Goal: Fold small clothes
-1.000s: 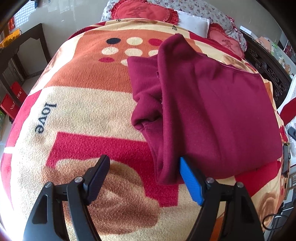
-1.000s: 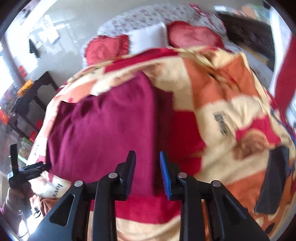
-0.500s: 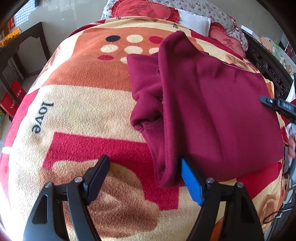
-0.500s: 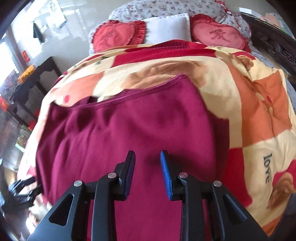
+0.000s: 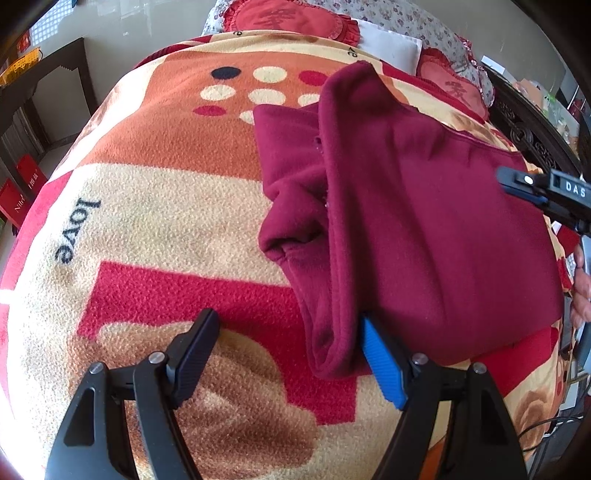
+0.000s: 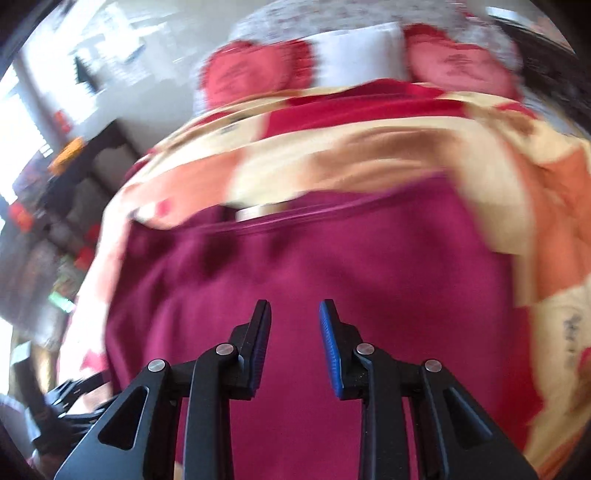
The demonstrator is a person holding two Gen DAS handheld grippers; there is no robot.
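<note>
A dark maroon fleece garment [image 5: 424, 221] lies partly folded on a patterned blanket [image 5: 155, 221] on a bed. Its left edge is doubled over with a sleeve bunched beneath. My left gripper [image 5: 290, 354] is open wide and empty, just before the garment's near left corner; the blue finger [image 5: 380, 365] touches the cloth edge. My right gripper [image 6: 293, 332] is open a little and empty, hovering above the middle of the garment [image 6: 369, 266]. It also shows at the right edge of the left wrist view [image 5: 532, 188]. The right wrist view is blurred.
Red heart cushions [image 5: 295, 18] and a white pillow [image 5: 388, 44] lie at the head of the bed. A dark carved bed frame [image 5: 532, 144] runs along the right. A dark side table [image 5: 37, 88] stands left of the bed.
My right gripper has swung left over the garment and entered the left wrist view from the right. My left gripper has held nearly still and stayed open.
</note>
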